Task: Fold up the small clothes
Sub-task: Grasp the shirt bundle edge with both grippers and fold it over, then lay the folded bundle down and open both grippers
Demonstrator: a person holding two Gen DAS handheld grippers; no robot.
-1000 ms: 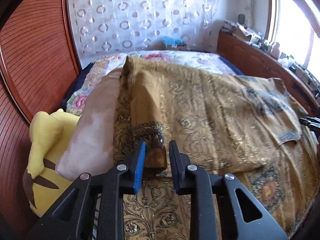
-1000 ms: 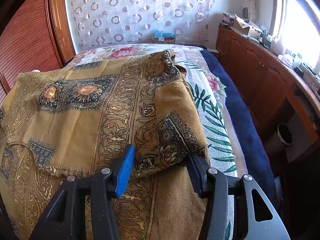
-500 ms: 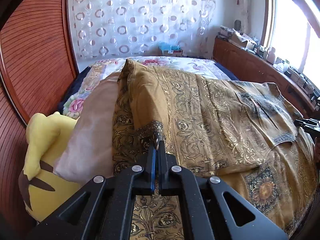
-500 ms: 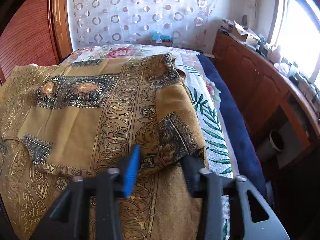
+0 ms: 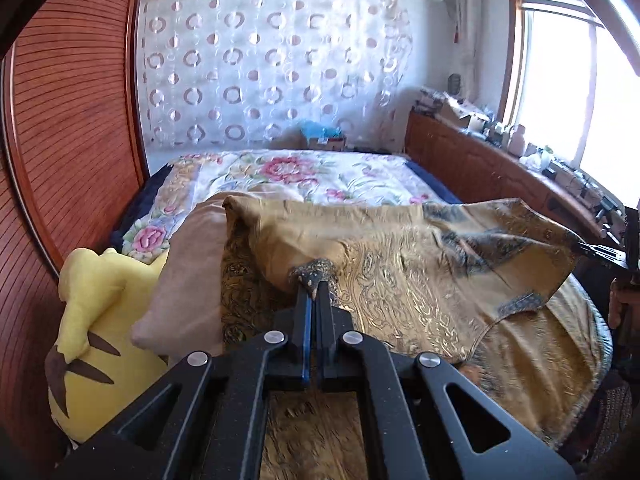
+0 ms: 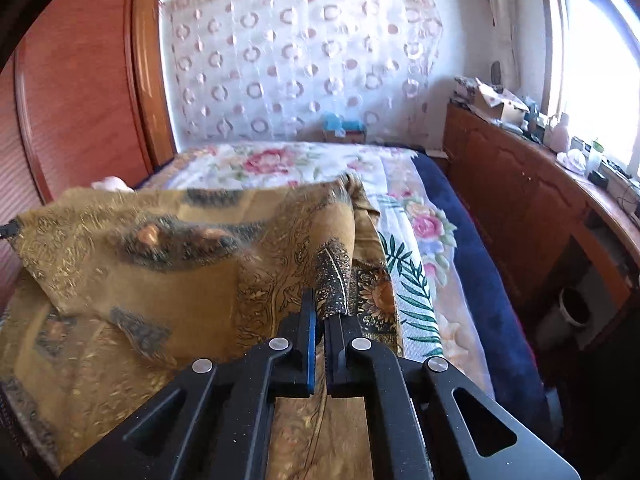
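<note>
A gold-brown patterned garment (image 5: pixel 420 276) lies across the bed, with its top layer lifted and stretched between my two grippers. My left gripper (image 5: pixel 314 300) is shut on the garment's dark-trimmed left corner and holds it above the bed. My right gripper (image 6: pixel 320 312) is shut on the garment's dark-trimmed right corner (image 6: pixel 334 280) and holds it up too. The same garment (image 6: pixel 132 264) fills the left of the right wrist view. The right gripper also shows at the right edge of the left wrist view (image 5: pixel 600 250).
A beige pillow (image 5: pixel 188 276) and a yellow plush toy (image 5: pixel 96 320) lie left of the garment. The floral bedspread (image 5: pixel 288 172) stretches beyond. A wooden headboard (image 5: pixel 68 140) is on the left, a wooden cabinet (image 6: pixel 520 200) on the right, a bin (image 6: pixel 574 312) beside the bed.
Both grippers closed on the garment's two corners, the left first, then the right. Both then rose, lifting the top layer off the bed and drawing it toward me.
</note>
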